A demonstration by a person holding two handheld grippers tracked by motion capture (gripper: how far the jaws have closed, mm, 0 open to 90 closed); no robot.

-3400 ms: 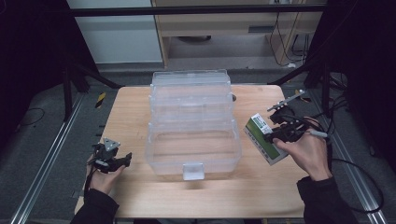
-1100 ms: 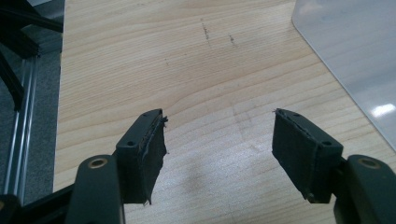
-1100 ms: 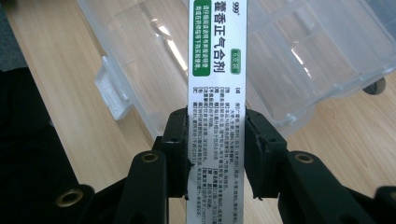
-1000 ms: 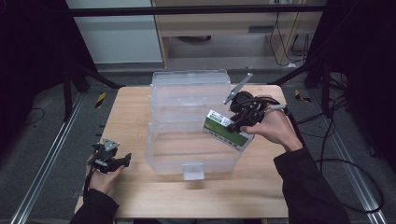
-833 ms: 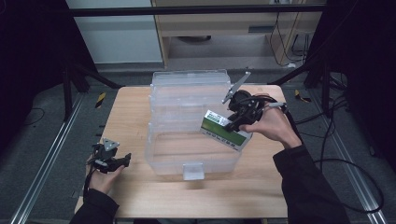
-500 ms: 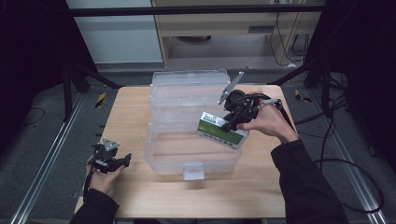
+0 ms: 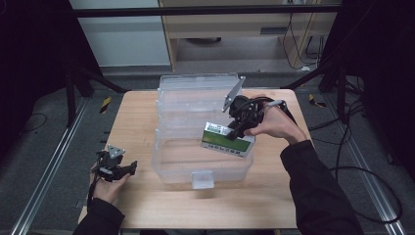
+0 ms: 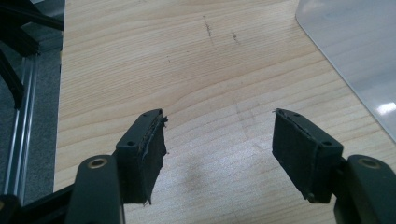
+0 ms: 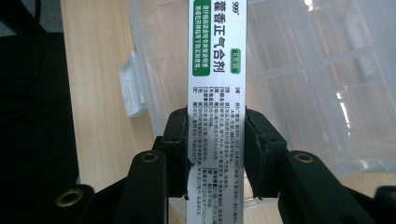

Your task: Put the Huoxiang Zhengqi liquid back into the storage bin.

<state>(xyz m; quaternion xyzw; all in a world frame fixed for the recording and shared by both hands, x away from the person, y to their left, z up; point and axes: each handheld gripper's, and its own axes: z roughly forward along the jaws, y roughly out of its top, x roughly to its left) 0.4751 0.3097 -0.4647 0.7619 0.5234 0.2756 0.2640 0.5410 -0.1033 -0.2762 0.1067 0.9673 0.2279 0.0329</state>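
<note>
A clear plastic storage box [image 7: 169, 161] stands open in the middle of the wooden table, its lid [image 7: 195, 90] folded back behind it. My right gripper [image 7: 234, 131] is shut on a white and green medicine box [image 7: 226, 141] and holds it over the right part of the open bin. In the right gripper view the medicine box [image 9: 215, 70] runs up between the jaws, its narrow printed side facing the camera, above the clear bin [image 9: 303, 93]. My left gripper [image 7: 128, 168] rests low at the table's left front, open, nothing between its pads [image 8: 152, 149].
A white latch tab [image 7: 202, 179] juts from the bin's front wall. Bare wood lies left of the bin [image 8: 355, 51] and along the table's front edge. Cables trail off the right side. Metal rails flank the table on the floor.
My right gripper carried the medicine box from the table's right side leftward over the open bin. The left gripper stayed where it was.
</note>
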